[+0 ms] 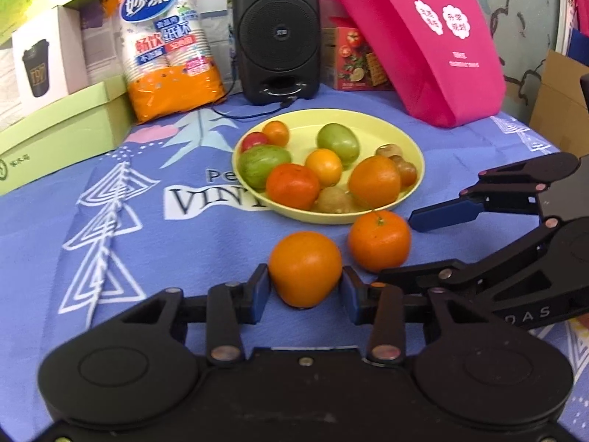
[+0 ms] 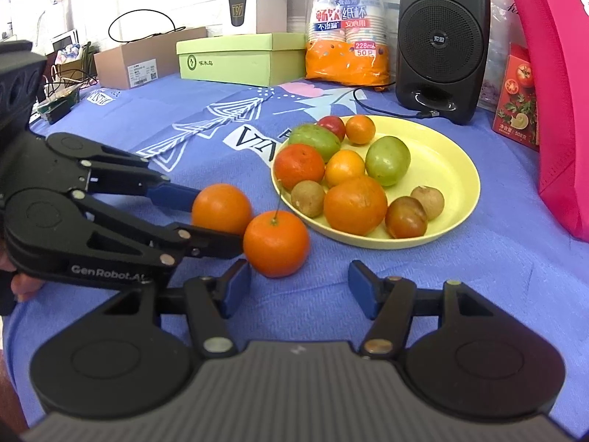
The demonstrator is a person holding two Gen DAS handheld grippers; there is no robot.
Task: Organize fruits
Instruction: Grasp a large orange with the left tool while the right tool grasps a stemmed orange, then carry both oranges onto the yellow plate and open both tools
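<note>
The left gripper (image 1: 304, 287) has its two blue pads (image 1: 260, 293) closed on an orange (image 1: 304, 268) that sits on the blue tablecloth (image 1: 110, 221), near the front of the yellow plate (image 1: 368, 125). In the left wrist view both pads press on the sides of this orange. In the right wrist view the same gripper (image 2: 217, 221) comes in from the left and its fingers lie on both sides of the orange (image 2: 222, 208).

A second orange with a small stem (image 2: 276, 244) rests on the cloth just to the right of the first one, touching it or almost touching it, and close to the near rim of the plate (image 2: 452, 169). The right gripper (image 2: 300, 287) stands with its jaws apart just near this orange and holds nothing; its pads (image 2: 237, 283) do not press on the fruit.

The plate holds oranges, two green fruits, a small red one and some brown ones. Behind the plate stand a black speaker (image 1: 276, 29), a pack of paper cups (image 1: 165, 44) and a pink bag (image 1: 423, 37).
</note>
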